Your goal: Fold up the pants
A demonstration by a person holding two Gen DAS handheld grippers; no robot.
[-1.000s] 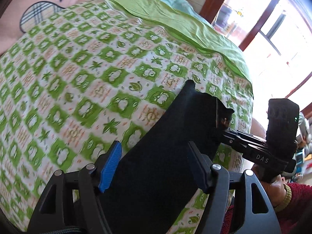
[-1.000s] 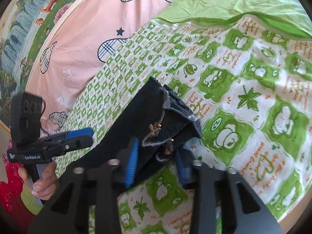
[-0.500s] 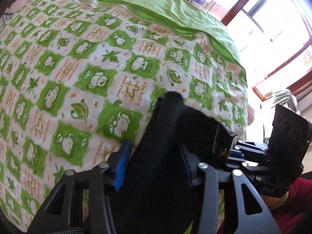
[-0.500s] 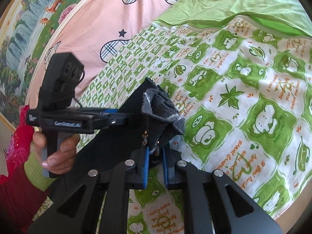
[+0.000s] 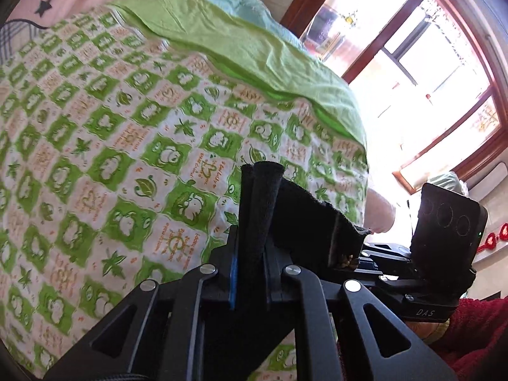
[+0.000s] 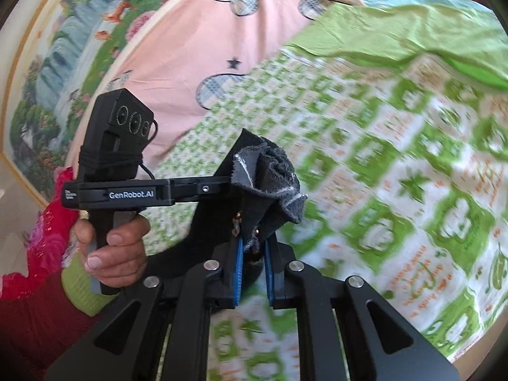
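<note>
The dark pants (image 5: 304, 222) hang between my two grippers above the bed. My left gripper (image 5: 250, 273) is shut on a bunched edge of the pants that sticks up between its fingers. My right gripper (image 6: 254, 270) is shut on the other end, where the grey inner side and small metal studs of the pants (image 6: 270, 174) show. In the right wrist view the left gripper (image 6: 222, 187) reaches in from the left at the cloth. In the left wrist view the right gripper (image 5: 362, 254) holds the cloth's right end.
The bed is covered by a green and white patterned sheet (image 5: 111, 158) with a plain green blanket (image 5: 247, 50) at the far end. A pink quilt (image 6: 197, 41) lies along one side. A bright window (image 5: 412, 63) is beyond the bed.
My left gripper has shut on the pants; it was open a second ago. My right gripper shut earlier and stays shut. Both have lifted, and the pants are now bunched up between them.
</note>
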